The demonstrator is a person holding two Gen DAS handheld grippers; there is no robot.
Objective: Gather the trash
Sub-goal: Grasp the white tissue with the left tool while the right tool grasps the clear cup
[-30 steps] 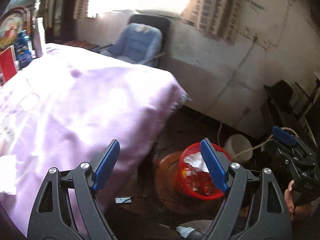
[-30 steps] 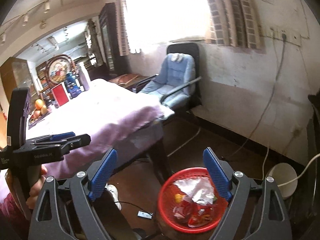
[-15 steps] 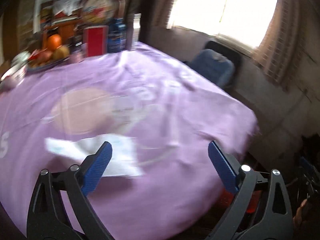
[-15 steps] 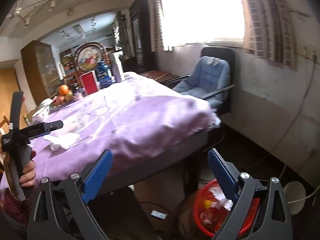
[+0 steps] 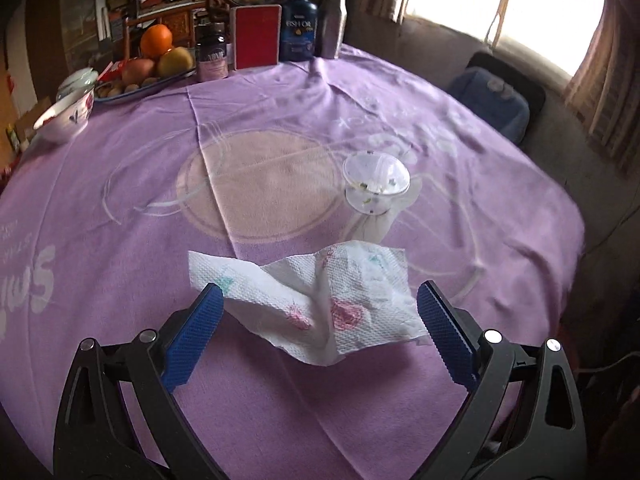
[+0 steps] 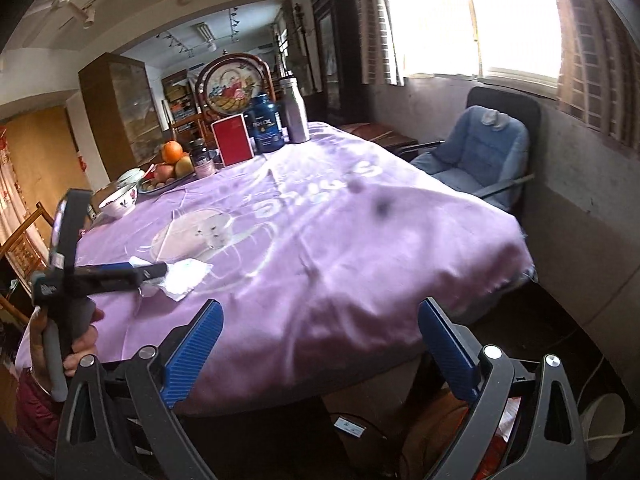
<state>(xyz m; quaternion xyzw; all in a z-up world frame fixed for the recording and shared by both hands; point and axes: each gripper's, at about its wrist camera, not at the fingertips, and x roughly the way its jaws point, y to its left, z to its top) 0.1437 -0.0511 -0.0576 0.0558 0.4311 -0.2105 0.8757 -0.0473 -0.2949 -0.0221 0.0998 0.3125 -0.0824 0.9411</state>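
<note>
Crumpled paper towel (image 5: pixel 316 304) lies on the purple-clothed surface (image 5: pixel 120 240), right in front of the left gripper (image 5: pixel 320 340) — sits between the two blue pads as seen from the left wrist cam, but pads aren't pressing it; jaws spread wide, nothing held. Towel's long axis runs roughly across the gripper's line, from the left pad side up and over to the right pad side, w/ a raised fold in the middle pointing down toward the cam. That ridge looks like the best bite, so the next move prob wants a short drop fwd and a close across it.

Clear plastic cup (image 5: pixel 376 182) stands just beyond the towel, a bit right, apart from it.

Right gripper (image 6: pixel 320 352) is well off, past the surface's near edge, also spread wide and empty — towel (image 6: pixel 184 276) shows far left in its view, by the left gripper (image 6: pixel 156 270). Left hand (image 6: pixel 78 340) clearly nearer
</note>
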